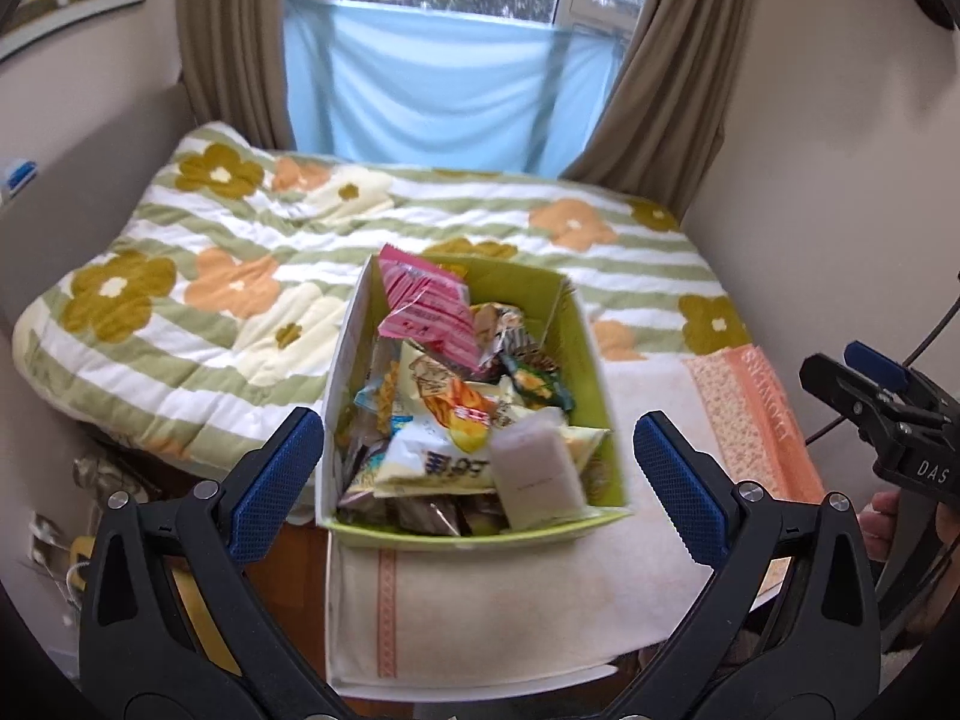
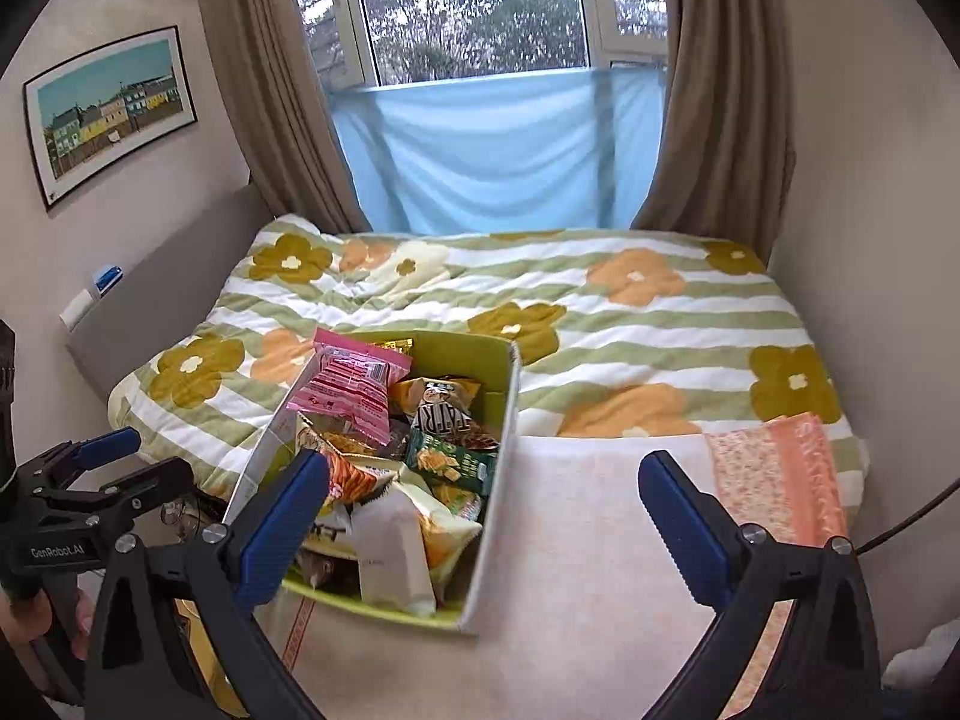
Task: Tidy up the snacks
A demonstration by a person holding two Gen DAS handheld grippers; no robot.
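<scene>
A green cardboard box [image 1: 591, 354] stands on a cream towel [image 1: 528, 606] at the bed's near edge. It holds several snack packets: a pink packet [image 1: 429, 312] on top at the back, a pale yellow chip bag [image 1: 438, 450] and a white pouch [image 1: 537, 474] at the front. The box [image 2: 498, 396], pink packet [image 2: 354, 387] and white pouch [image 2: 393, 558] also show in the right wrist view. My left gripper [image 1: 477, 468] is open and empty, in front of the box. My right gripper [image 2: 483, 516] is open and empty, over the box's right front corner and the towel [image 2: 588, 540].
A flowered, green-striped quilt [image 1: 240, 252] covers the bed behind the box. A window with brown curtains [image 2: 714, 120] and a blue cloth [image 2: 498, 150] is at the back. Walls close in on both sides. A framed picture [image 2: 111, 111] hangs on the left wall.
</scene>
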